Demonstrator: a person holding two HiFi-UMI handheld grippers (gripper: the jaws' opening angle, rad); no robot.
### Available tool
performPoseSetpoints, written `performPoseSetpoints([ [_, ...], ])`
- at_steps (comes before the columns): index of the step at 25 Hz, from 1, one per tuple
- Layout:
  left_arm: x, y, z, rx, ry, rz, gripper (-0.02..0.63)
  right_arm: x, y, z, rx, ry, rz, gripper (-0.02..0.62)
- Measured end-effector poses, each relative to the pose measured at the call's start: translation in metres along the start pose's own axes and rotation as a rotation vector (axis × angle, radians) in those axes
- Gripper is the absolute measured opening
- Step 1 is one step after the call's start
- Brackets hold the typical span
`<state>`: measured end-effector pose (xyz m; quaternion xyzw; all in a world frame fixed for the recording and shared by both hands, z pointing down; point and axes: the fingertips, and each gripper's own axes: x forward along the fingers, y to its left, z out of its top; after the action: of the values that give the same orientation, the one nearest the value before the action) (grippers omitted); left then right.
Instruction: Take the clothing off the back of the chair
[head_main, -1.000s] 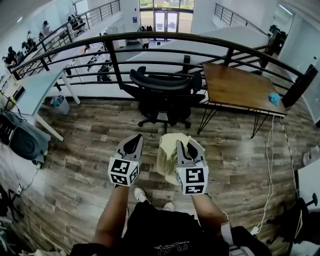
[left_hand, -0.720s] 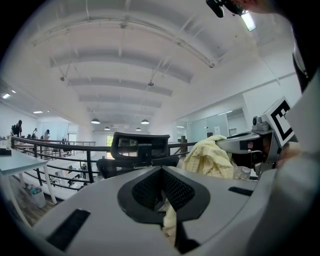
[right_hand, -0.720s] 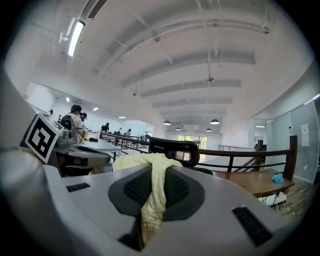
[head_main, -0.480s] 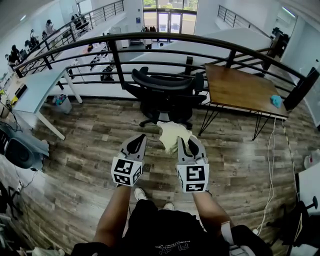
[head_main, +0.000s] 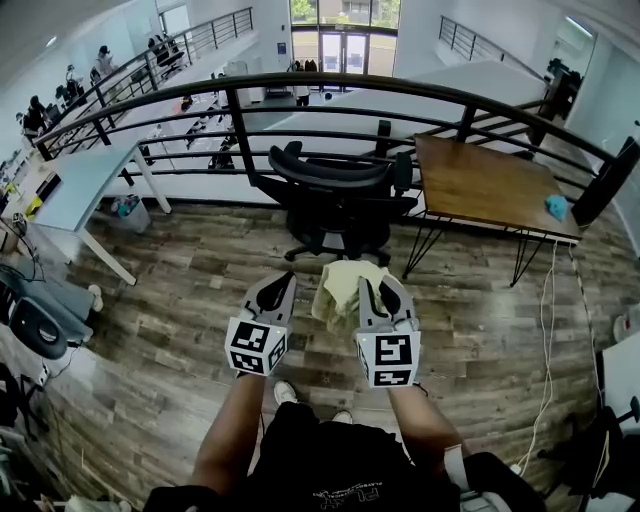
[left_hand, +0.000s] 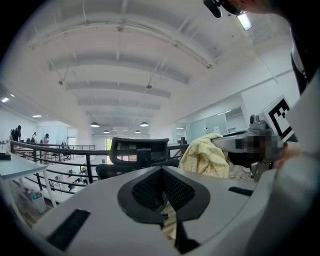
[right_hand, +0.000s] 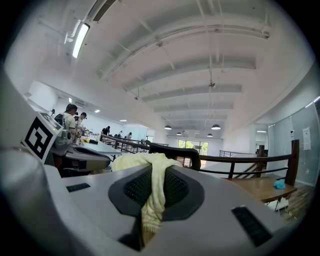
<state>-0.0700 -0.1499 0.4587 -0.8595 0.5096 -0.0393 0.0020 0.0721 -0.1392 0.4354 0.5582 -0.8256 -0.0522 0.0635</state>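
Got the yellow cloth (head_main: 343, 288) off the office chair (head_main: 335, 190), pinched in right gripper (head_main: 379, 289) jaws. Left gripper (head_main: 276, 289) jaws closed, empty. Nearly done.

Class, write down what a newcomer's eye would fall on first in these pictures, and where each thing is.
The pale yellow garment stands out first, bunched and hanging from the shut right gripper at centre. Behind it, a bare black office chair stands before the curved black railing, with a wooden table to its right.

Open floor (head_main: 180, 290) before chair (head_main: 335, 190), railing (head_main: 236, 125)
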Motion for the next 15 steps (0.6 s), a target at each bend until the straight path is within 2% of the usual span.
performPoseSetpoints([
  [15,0.005,0.014,0.000,0.006,0.009,0.007,0.014,0.016,0.006,0.002,0.004,-0.004,0.011,0.043],
])
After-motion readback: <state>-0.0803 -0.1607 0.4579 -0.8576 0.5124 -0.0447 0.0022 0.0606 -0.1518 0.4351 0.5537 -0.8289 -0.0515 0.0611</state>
